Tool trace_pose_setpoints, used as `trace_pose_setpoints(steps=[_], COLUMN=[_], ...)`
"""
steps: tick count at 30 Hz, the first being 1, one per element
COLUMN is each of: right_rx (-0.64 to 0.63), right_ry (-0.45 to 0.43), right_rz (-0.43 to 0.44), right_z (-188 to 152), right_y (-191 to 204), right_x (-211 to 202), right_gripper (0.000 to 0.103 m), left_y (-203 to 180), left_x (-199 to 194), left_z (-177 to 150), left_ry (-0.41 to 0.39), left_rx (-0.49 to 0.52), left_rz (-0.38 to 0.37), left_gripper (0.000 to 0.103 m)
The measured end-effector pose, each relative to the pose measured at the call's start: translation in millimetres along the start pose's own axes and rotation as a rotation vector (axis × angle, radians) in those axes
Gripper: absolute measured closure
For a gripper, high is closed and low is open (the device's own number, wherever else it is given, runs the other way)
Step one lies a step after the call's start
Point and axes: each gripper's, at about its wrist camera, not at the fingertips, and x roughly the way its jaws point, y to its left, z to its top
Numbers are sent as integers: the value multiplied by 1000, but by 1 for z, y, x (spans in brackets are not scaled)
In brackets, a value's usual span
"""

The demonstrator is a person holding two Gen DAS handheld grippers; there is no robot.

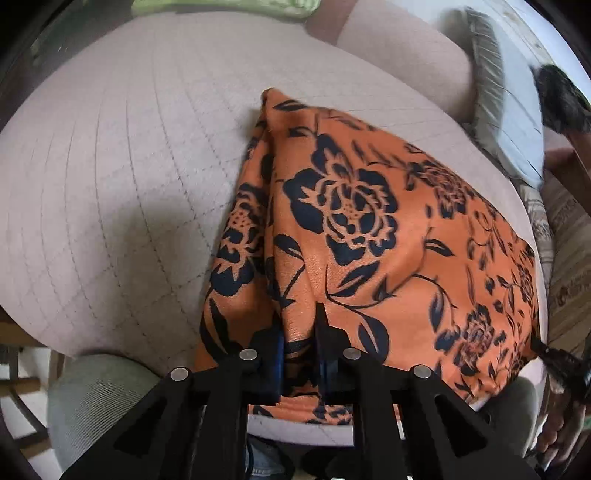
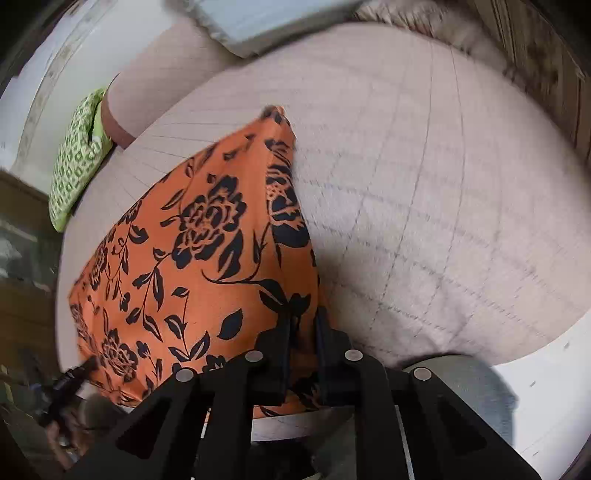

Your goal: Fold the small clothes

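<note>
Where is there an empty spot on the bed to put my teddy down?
Bare quilted cover lies left of the orange floral cloth, up to the green patterned cloth. In the right wrist view another bare patch lies right of it. Crowded: the near edge, where left gripper and right gripper pinch the cloth.

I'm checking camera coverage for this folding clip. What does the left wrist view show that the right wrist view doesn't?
Only the left wrist view: the left gripper pinching the orange floral garment at its near edge, and a dark furry shape at upper right.

Only the right wrist view: the right gripper pinching the same garment, and the green patterned cloth's print, clearly visible.

Both: the garment lying on the quilted beige surface, and a pale blue pillow behind.
</note>
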Motion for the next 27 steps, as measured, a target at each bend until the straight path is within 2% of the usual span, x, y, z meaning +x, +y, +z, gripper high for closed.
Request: trace_pose_setpoints(steps=[2, 6, 10, 12, 16, 20, 27], right_rx=[-9, -4, -49, -61, -37, -62, -114], right_ry=[-5, 48, -5, -30, -55, -117, -167], right_rz=[-23, -59, -92, -88, -88, -93, -45], right_z=[-3, -11, -20, -24, -30, -37, -42], right_y=[4, 6, 20, 25, 25, 39, 68], right_x=[-4, 21, 3, -9, -33, -65, -96], right_gripper=[93, 93, 84, 83, 77, 57, 55], left_y=[-3, 3, -20, -26, -17, -12, -18], left_x=[-7, 3, -10, -12, -25, -43, -67], left_z=[-2, -4, -9, -13, -23, -27, -34], left_ry=[-26, 6, -32, -39, -46, -72, -106], left_rx=[23, 24, 87, 102, 60, 23, 42], left_rz=[31, 77, 111, 117, 88, 58, 43], left_gripper=[92, 87, 75, 70, 69, 65, 60])
